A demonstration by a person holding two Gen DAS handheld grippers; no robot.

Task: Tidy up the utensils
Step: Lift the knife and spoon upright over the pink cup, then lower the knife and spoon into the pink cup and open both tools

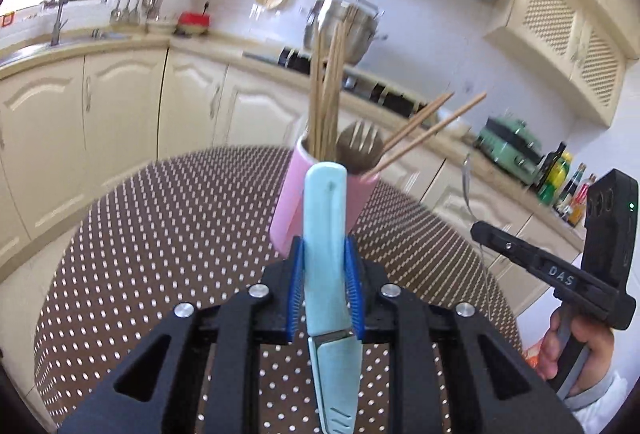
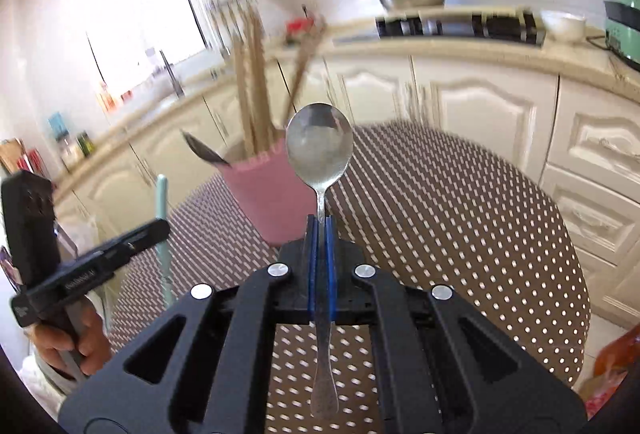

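Observation:
My left gripper (image 1: 325, 254) is shut on a light-blue knife (image 1: 325, 234) in its sheath, held above the table with one end pointing away from me. Just beyond it stands a pink utensil cup (image 1: 290, 206) holding wooden chopsticks (image 1: 326, 94), a fork (image 1: 362, 140) and a spoon. My right gripper (image 2: 321, 230) is shut on the handle of a metal spoon (image 2: 319, 144), bowl upward, close to the pink cup (image 2: 260, 198). Each gripper also shows in the other view: the right gripper (image 1: 480, 232) at the right, the left gripper (image 2: 160, 230) at the left, each in a person's hand.
The round table (image 1: 160, 234) has a brown cloth with white dots. Cream kitchen cabinets (image 1: 120, 114) curve behind it, with a sink and tap (image 1: 58, 10), a steel pot (image 1: 344, 30) on the stove, a green appliance (image 1: 512, 150) and bottles (image 1: 560, 178) on the counter.

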